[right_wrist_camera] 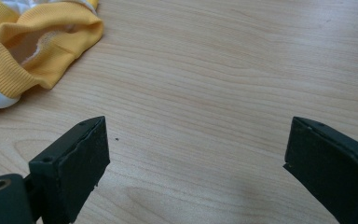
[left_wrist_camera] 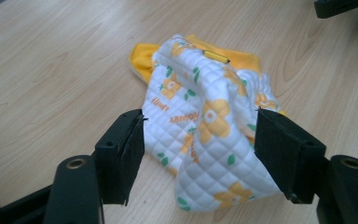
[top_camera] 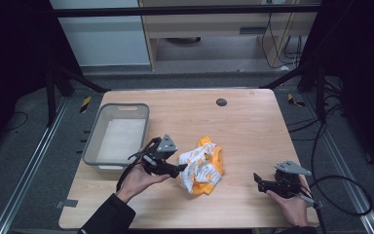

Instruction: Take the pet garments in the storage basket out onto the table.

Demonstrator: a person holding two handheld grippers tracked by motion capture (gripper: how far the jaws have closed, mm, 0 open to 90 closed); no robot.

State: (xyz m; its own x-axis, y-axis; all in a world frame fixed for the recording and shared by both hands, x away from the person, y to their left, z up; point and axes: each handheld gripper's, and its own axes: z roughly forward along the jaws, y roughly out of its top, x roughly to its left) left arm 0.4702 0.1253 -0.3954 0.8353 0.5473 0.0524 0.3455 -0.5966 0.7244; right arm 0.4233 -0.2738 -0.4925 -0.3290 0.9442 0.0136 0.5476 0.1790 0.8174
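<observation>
While quilted garment lies crumpled at lower centre of high view, on table: judged light, soft, floppy, non-fragile; will sag when lifted. Best hold: ribbed yellow cuff or thick raised fold. Left gripper jaws spread, straddling fold, pads not pressing. Right gripper at lower right, jaws spread over bare wood, empty. Count: one garment, one grey bin at left, two grippers.
</observation>
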